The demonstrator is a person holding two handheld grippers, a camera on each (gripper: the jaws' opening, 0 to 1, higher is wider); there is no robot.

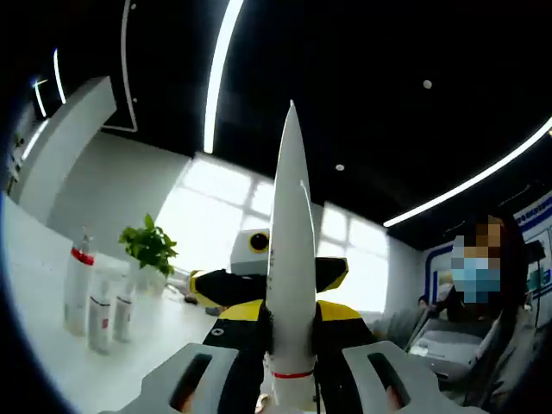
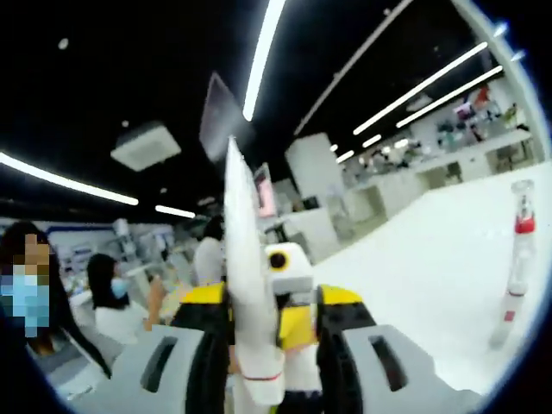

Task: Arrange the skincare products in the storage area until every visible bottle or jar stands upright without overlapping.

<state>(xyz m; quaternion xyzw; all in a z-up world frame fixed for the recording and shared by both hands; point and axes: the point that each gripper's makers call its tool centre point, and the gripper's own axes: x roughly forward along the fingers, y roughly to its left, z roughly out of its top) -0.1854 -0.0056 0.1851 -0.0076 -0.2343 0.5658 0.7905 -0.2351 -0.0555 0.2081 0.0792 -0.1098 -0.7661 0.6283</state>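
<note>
Two grippers clamp one white tube (upright).

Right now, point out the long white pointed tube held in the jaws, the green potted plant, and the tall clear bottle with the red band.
long white pointed tube [image 1: 291,259], left gripper view, mid-body.
green potted plant [image 1: 150,245], left gripper view, leaves.
tall clear bottle with the red band [image 2: 521,246], right gripper view, body.

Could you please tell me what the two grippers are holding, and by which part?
Both grippers seem to clamp one white tapered tube, near its red-banded base.
</note>
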